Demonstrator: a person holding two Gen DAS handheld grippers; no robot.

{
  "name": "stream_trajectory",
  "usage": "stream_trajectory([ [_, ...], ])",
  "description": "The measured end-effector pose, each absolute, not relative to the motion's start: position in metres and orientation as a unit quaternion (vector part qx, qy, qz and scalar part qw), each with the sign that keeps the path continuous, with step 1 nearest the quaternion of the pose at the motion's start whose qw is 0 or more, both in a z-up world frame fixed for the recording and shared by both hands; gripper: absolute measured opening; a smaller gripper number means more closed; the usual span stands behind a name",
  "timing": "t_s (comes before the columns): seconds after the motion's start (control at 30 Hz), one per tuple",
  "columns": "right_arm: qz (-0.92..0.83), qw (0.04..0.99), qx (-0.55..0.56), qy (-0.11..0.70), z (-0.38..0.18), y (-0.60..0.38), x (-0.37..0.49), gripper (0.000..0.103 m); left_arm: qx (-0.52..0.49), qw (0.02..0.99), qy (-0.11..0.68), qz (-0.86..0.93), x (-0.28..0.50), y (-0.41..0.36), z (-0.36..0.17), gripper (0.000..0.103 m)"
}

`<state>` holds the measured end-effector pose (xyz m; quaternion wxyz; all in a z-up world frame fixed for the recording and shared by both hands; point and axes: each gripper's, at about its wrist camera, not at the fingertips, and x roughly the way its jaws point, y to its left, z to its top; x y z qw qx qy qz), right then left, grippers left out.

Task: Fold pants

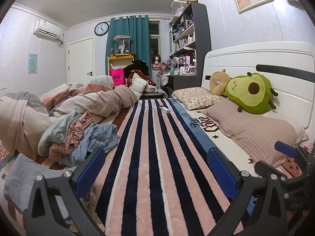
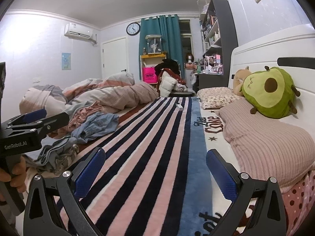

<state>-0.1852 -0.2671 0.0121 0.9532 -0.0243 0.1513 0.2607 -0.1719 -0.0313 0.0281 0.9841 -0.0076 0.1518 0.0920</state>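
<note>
Both grippers float low over the bed with nothing between their fingers. My left gripper (image 1: 155,169) has its jaws spread wide, the ridged blue rubber pads (image 1: 89,172) framing the fuzzy striped blanket (image 1: 149,157), a plush cover banded in pink, navy and white. My right gripper (image 2: 155,174) is spread just as wide, its dimpled blue pads (image 2: 221,177) set over the same blanket and its blue border with lettering. In the right wrist view the left gripper shows at 9 o'clock as a black angular frame, with a hand (image 2: 14,174) wrapped round its handle.

The pants (image 1: 98,137), soft faded denim with a gathered elastic cuff, lie crumpled at 10 o'clock from my left gripper, atop a heap of clothes (image 1: 65,135) in pink check and pale blue, well clear of either gripper. Behind that heap a rumpled quilt (image 1: 94,98) bulks up. At 2 o'clock sits a ribbed pink pillow (image 2: 265,143) with a round, plush avocado toy (image 2: 269,92) resting on it against the white headboard (image 1: 256,59). A small white box (image 1: 164,109) lies far down the blanket at 12 o'clock.
</note>
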Motion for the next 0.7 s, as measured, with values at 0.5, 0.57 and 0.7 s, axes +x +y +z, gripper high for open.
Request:
stream_trajectory([
  [0.5, 0.261, 0.953, -0.024, 0.152, 0.0124, -0.2678, -0.1846, 0.102, -0.008, 0.984, 0.152, 0.091, -0.1718, -0.0308, 0.0281, 0.102],
  [0.57, 0.261, 0.953, -0.024, 0.152, 0.0123, -0.2682, -0.1845, 0.102, -0.008, 0.984, 0.152, 0.091, -0.1715, -0.0308, 0.0281, 0.102],
  [0.7, 0.261, 0.953, -0.024, 0.153, 0.0126, -0.2683, -0.1841, 0.102, -0.007, 0.984, 0.152, 0.092, -0.1713, -0.0308, 0.0286, 0.102],
])
